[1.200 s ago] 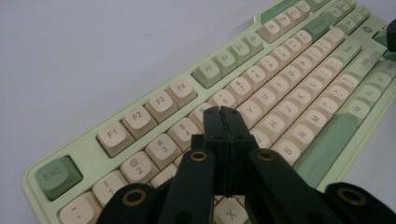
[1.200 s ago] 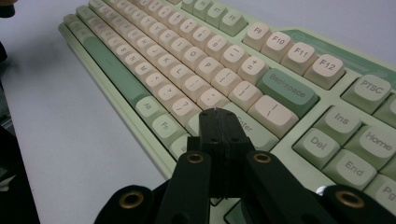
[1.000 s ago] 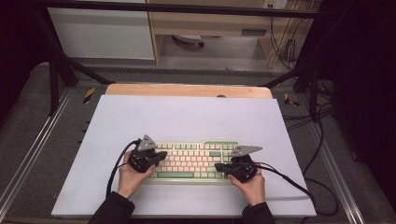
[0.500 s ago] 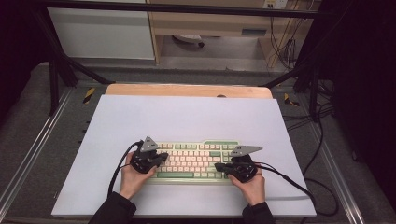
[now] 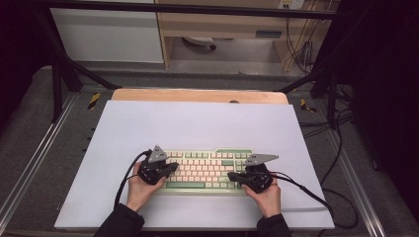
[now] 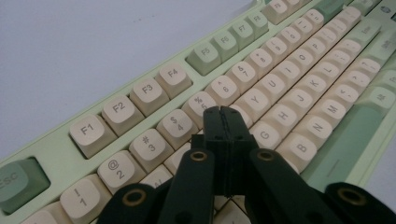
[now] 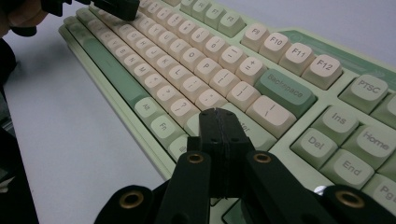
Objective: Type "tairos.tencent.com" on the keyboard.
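Dark walls and black frame bars are standing around a desk [image 5: 197, 123] with a big white top, seen from the high view. On the near part of the desk a green and cream keyboard [image 5: 207, 170] is lying flat. Two hands are coming in from the bottom edge. The person's left hand [image 5: 141, 190] is holding the left gripper [image 5: 170, 168] over the left end of the keyboard. The right hand [image 5: 267, 195] is holding the right gripper [image 5: 233, 175] over the right end. Both grippers are pointing inward, toward each other, with black cables trailing behind them.

From the left gripper view, the left gripper [image 6: 223, 111] is keeping its two black jaws pressed together with nothing between them. Its tip is hanging just over the number and letter keys, near the 5 key.

From the right gripper view, the right gripper [image 7: 218, 112] is also keeping its jaws together and holding nothing. Its tip is sitting low over the keys just below the Backspace key [image 7: 285, 91]. Far off at the top left, the other gripper is showing over the keyboard's far end.
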`<action>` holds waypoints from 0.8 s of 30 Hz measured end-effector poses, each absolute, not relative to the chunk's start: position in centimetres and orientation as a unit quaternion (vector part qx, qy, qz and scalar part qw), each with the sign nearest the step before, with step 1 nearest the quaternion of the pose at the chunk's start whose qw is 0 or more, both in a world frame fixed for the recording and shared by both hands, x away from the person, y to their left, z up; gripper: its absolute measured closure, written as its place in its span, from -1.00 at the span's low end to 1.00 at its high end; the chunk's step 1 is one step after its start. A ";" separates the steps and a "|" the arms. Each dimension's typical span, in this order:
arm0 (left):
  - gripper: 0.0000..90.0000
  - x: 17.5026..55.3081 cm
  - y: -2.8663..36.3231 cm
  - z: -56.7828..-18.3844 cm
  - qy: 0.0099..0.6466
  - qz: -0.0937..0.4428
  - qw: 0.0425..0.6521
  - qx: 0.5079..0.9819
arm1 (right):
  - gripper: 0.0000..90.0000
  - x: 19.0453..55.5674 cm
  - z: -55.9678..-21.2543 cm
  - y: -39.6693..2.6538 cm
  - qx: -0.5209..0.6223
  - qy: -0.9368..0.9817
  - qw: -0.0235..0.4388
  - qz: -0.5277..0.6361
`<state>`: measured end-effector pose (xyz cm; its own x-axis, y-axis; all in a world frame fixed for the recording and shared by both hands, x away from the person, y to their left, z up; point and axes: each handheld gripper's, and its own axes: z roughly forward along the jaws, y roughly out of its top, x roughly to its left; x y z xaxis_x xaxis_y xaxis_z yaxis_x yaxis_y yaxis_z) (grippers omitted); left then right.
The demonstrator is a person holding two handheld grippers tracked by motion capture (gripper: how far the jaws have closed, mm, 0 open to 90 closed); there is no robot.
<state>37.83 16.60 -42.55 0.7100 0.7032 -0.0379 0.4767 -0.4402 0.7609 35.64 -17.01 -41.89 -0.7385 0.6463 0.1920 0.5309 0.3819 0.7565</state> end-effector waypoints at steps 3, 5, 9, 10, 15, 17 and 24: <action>1.00 37.7 16.7 -42.5 0.351 0.142 0.395 0.837 | 1.00 35.6 -41.9 -17.0 0.355 0.828 0.067 0.428; 1.00 37.5 16.9 -42.4 0.352 0.141 0.397 0.836 | 1.00 35.6 -41.9 -17.0 0.355 0.828 0.067 0.429; 1.00 37.2 17.3 -42.2 0.351 0.143 0.400 0.835 | 1.00 35.6 -41.8 -17.0 0.355 0.828 0.068 0.429; 1.00 37.1 17.4 -42.1 0.351 0.143 0.400 0.835 | 1.00 35.6 -41.8 -17.0 0.355 0.828 0.067 0.429; 1.00 36.5 18.1 -42.0 0.353 0.141 0.401 0.834 | 1.00 35.5 -41.7 -17.1 0.354 0.827 0.069 0.431; 1.00 36.3 18.5 -41.9 0.353 0.142 0.404 0.832 | 1.00 35.5 -41.7 -17.1 0.355 0.826 0.069 0.432; 1.00 35.7 19.4 -42.0 0.358 0.141 0.404 0.830 | 1.00 35.5 -41.6 -17.0 0.355 0.825 0.071 0.434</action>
<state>35.75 19.40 -41.96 0.7048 0.7073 -0.0552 0.4802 -0.4183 0.7710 35.48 -17.04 -41.62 -0.7374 0.6479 0.1911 0.5243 0.3707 0.7666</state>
